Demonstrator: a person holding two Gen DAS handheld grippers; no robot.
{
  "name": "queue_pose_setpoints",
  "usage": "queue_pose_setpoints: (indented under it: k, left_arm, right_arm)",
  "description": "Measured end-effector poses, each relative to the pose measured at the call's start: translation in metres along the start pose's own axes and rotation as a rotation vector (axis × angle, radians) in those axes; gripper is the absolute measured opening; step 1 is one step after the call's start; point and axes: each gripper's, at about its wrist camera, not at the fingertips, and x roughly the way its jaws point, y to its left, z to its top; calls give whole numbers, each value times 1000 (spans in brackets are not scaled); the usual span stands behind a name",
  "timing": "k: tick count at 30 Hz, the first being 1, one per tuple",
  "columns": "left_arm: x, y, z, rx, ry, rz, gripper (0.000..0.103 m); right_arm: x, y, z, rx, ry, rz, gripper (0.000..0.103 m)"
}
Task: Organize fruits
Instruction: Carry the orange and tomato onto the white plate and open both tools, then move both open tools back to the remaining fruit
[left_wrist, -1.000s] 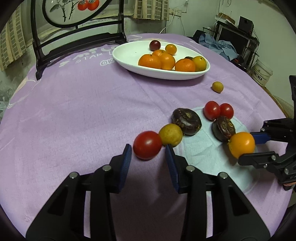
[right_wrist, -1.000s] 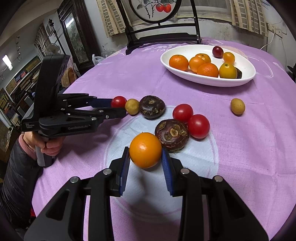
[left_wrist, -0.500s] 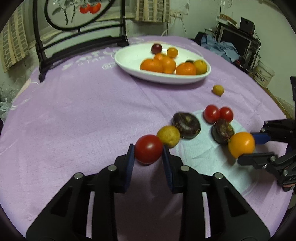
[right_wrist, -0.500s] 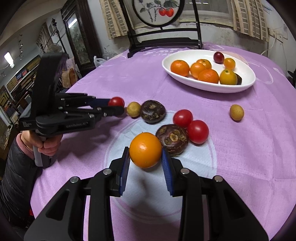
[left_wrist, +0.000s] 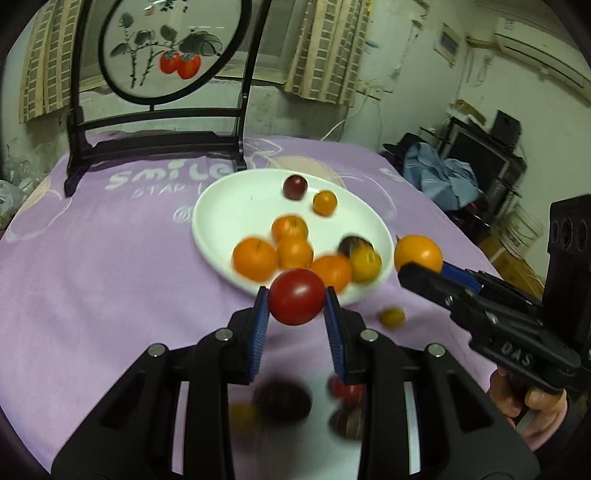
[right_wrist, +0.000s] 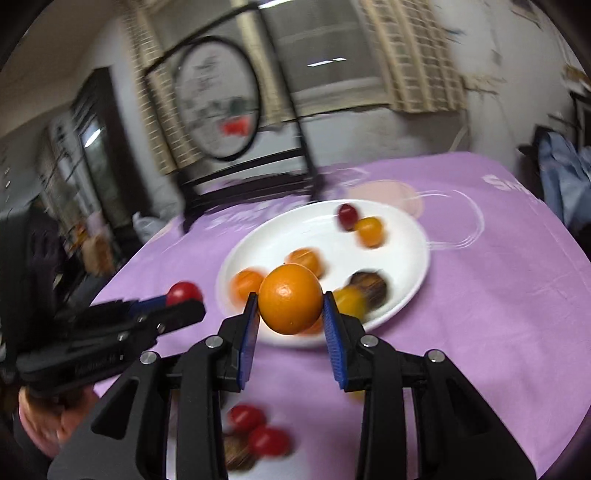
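Change since earlier frames: both grippers lifted off the cloth and carried up toward the white plate (left_wrist: 221, 206); left jaws closed in from loose around the tomato to clamped on it; fruit group that lay ahead now low in both views.
Left gripper (left_wrist: 295, 314): lower centre of left view, blue pads pressed on both sides of red tomato (left_wrist: 296, 296), narrow gap filled by the fruit, held clear of the purple tablecloth (left_wrist: 110, 277).
Right gripper (right_wrist: 290, 314): lower centre of right view, pads tight on the orange (right_wrist: 290, 298), raised in front of the plate's near rim.
Cross view: right gripper with orange at right edge of left view, hand (left_wrist: 524, 402) below it; left gripper with tomato at left of right view.
Plate contents: several oranges near the front, one dark fruit at the right rim, a small dark red fruit (left_wrist: 295, 187) and small orange one toward the back.
Still on cloth: small yellow fruit (left_wrist: 392, 316) just beside the plate; blurred dark and red fruits at bottom of both views.
Background: black stand with round painted panel (left_wrist: 170, 51), upper left.
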Motion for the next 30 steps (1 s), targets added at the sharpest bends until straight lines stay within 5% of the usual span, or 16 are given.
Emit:
queue_pose_setpoints:
  k: [6, 12, 15, 16, 17, 22, 25, 30]
  left_arm:
    - [59, -7, 30, -15, 54, 106, 30]
    - [79, -7, 35, 7, 75, 150, 30]
    - [77, -6, 35, 3, 76, 152, 31]
    - [76, -5, 35, -6, 79, 159, 41]
    - [72, -4, 35, -18, 78, 180, 63]
    - [27, -7, 41, -48, -26, 230, 92]
    - [-1, -3, 36, -88, -92, 265, 99]
    - [-17, 12, 5, -135, -80, 296, 101]
  right_arm:
    - [47, -37, 16, 42, 61, -45, 34]
    - [70, -40, 21, 6, 95, -35, 35]
    - [69, -39, 21, 4, 100, -37, 45]
    - [65, -37, 22, 6, 97, -41, 48]
    - [59, -35, 23, 2, 86, -38, 48]
    - [29, -12, 22, -75, 24, -47, 52]
    - [18, 1, 12, -103, 28, -39, 52]
    - [0, 19, -12, -158, 47, -57, 52]
